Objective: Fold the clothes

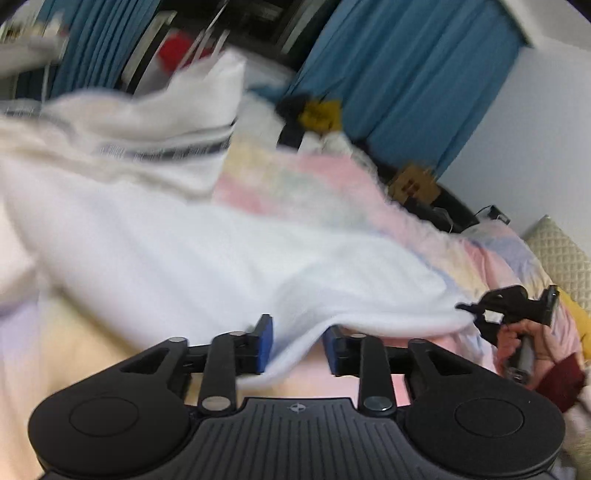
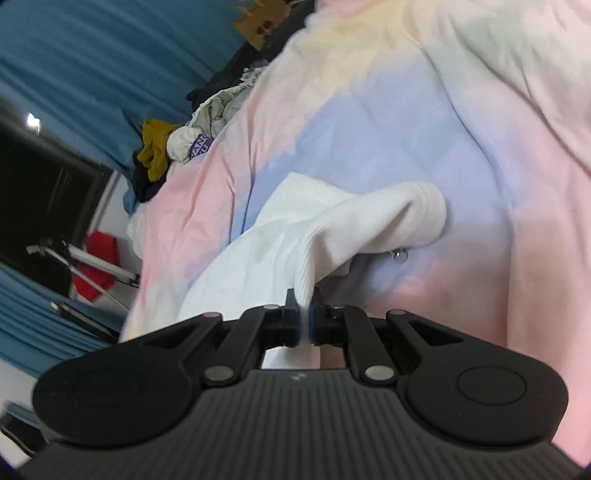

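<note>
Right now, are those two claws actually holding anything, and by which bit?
The right gripper pinches the white garment by its ribbed edge. The left gripper is open, the cloth's edge lying between its fingers, ungripped.

White garment [image 2: 280, 229]; pastel pink-blue-yellow bedspread [image 2: 480, 147]; teal curtains [image 1: 406, 66].

Two grippers show: the left gripper [image 1: 297, 343] and the right gripper [image 2: 304, 325]. One white garment [image 2: 314, 229] lies on one pastel bedspread [image 2: 480, 129]. Far off are one cardboard piece [image 2: 258, 22], one red cloth [image 2: 98, 266] and one heap of crumpled clothes [image 2: 184, 144].
</note>
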The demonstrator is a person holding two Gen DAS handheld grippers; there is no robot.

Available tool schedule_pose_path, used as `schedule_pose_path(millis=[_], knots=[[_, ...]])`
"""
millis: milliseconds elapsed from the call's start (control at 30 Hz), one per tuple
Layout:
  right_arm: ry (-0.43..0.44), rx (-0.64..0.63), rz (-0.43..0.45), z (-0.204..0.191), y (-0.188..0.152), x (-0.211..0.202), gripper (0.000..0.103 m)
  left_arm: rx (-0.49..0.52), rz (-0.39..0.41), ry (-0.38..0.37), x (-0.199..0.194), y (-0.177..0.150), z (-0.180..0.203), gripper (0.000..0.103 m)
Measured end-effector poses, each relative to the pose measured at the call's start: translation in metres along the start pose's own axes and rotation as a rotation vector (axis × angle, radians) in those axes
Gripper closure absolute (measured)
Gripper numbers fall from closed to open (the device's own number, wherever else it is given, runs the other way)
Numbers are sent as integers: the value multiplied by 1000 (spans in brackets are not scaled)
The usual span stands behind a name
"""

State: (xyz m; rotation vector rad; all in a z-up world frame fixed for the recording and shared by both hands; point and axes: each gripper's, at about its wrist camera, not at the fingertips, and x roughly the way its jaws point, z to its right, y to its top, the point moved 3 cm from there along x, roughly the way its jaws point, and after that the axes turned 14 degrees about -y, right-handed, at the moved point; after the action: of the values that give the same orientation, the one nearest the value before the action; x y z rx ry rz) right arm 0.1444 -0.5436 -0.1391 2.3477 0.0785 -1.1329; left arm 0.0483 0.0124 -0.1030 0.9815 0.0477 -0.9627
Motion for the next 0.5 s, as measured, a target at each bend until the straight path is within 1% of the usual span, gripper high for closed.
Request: schedule_pose_path(millis=[67, 133, 167, 200, 267, 300, 367, 433, 500], knots=[[-10, -12, 22, -3, -1, 3, 95, -98, 10, 14, -15, -3, -11, 46], [0, 9, 35, -2, 5, 3, 95, -225, 48, 24, -31, -5, -29, 45], [3, 17, 42, 0, 7, 2, 95, -303, 83, 26, -41, -6, -43, 45], [2, 20, 51, -2, 9, 4, 95, -393, 133, 31, -49, -7, -59, 44], [2, 28, 68, -6, 12, 7, 95, -581, 248, 40, -66, -9, -94, 40], [3, 34, 80, -8, 14, 8, 95, -675, 306, 45, -74, -10, -112, 40], [6, 32, 117, -14, 17, 9, 95, -825, 432, 67, -88, -14, -142, 40], [13, 24, 161, -19, 20, 5, 95, -937, 533, 87, -97, -17, -165, 40], [27, 20, 199, -23, 23, 3, 95, -997, 597, 131, -102, -18, -184, 42]])
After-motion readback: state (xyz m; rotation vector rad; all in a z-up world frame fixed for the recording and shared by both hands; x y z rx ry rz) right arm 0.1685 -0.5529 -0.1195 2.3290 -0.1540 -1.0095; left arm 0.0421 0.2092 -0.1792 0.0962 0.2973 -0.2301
